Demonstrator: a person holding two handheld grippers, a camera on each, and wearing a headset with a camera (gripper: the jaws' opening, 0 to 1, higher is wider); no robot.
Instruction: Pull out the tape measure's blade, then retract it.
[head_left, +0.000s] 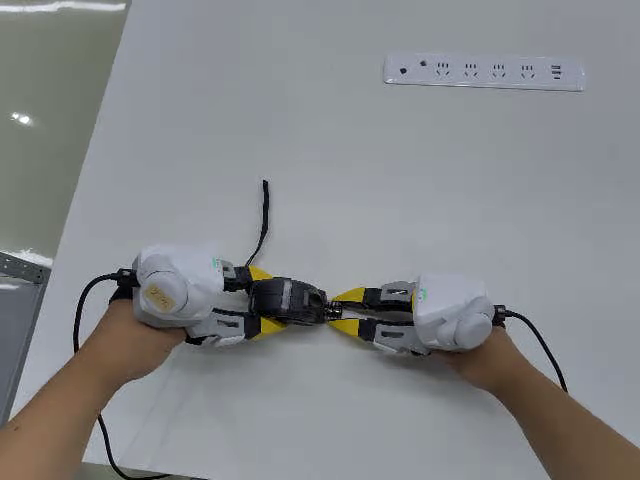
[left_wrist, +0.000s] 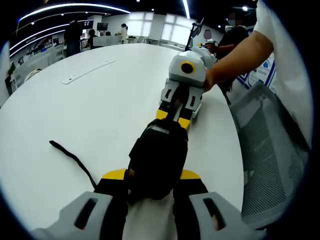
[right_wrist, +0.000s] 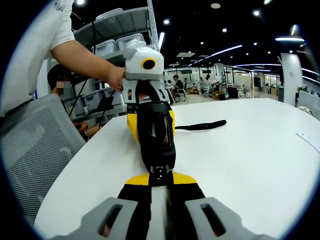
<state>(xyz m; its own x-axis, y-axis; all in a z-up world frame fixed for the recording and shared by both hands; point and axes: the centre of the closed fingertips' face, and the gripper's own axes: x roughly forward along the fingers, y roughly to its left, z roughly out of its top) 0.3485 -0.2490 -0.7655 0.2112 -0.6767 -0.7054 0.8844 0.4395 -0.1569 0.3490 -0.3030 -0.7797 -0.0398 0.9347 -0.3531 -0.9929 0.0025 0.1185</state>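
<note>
The black tape measure lies on the white table, and my left gripper is shut on its case from the left. In the left gripper view the case sits between the yellow-tipped jaws of the left gripper. My right gripper meets it from the right, shut on the blade's end hook right at the case mouth. Hardly any blade shows. The black wrist strap trails away over the table.
A white power strip lies at the far right of the table. The table's left edge drops to a shiny floor. A grey mesh chair stands behind the near edge. People sit at desks in the background.
</note>
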